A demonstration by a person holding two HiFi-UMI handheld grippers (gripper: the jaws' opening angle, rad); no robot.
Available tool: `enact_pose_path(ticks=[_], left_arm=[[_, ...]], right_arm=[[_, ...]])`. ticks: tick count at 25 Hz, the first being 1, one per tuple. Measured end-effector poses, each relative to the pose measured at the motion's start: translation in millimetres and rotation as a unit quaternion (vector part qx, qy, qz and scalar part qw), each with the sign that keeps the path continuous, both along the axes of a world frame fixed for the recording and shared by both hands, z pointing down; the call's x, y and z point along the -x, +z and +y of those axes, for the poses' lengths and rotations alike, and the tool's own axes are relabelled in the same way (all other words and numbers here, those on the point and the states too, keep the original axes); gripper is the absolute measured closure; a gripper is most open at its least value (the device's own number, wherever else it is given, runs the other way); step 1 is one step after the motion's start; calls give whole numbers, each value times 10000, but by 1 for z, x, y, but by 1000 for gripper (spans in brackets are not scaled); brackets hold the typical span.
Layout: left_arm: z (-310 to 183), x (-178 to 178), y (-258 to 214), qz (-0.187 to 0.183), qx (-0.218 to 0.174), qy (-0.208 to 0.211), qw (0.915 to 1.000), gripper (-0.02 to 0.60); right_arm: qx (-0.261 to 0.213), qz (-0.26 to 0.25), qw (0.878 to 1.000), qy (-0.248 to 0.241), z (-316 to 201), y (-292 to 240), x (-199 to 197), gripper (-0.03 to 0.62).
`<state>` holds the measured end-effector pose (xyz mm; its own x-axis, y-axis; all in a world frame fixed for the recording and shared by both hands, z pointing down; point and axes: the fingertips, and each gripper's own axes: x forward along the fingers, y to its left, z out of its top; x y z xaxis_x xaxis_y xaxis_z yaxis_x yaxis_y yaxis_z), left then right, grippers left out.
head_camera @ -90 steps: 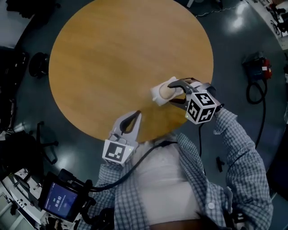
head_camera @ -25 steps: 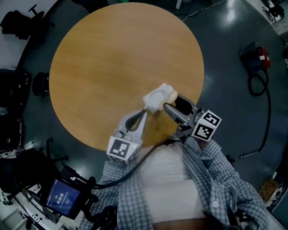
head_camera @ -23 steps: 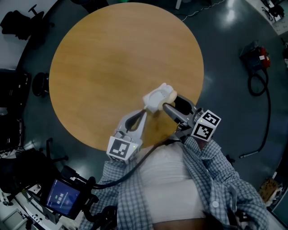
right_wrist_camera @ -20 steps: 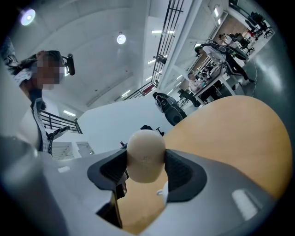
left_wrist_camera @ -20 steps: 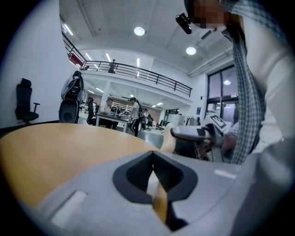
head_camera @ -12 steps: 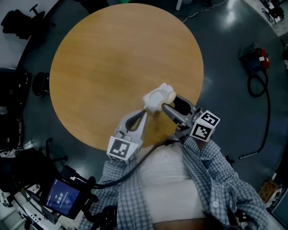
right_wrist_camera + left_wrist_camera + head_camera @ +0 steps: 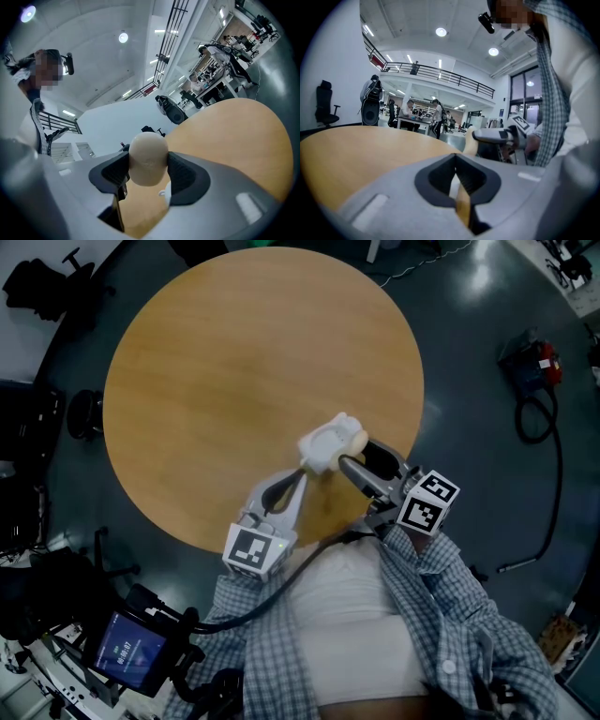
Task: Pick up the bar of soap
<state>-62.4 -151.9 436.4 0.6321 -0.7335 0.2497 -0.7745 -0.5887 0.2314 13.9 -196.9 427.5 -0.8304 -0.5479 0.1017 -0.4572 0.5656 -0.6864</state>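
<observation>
Two grippers are hovering over the near edge of the round table (image 7: 234,362). The right gripper (image 7: 349,458) is clamping the soap (image 7: 330,444) above the tabletop, its long axis running along the jaws, away from the person. The left gripper (image 7: 301,472), jaws together and empty, is pointing at the soap just beside it. A red and black box (image 7: 531,358) is sitting on the floor, well apart.

Dim overhead head view; fisheye-warped gripper views, bright ceiling lamps, blurred foregrounds.
</observation>
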Motion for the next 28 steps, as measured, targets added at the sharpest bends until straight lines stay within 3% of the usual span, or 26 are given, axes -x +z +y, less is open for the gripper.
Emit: enact_pose_path(ticks=[3, 28], left_arm=[[0, 1, 3, 36, -113, -27, 9999, 583], [4, 1, 1, -7, 92, 31, 10000, 583]], right_arm=[[-16, 42, 10000, -24, 1, 0, -1, 332], [59, 41, 10000, 48, 1, 6, -6, 332]])
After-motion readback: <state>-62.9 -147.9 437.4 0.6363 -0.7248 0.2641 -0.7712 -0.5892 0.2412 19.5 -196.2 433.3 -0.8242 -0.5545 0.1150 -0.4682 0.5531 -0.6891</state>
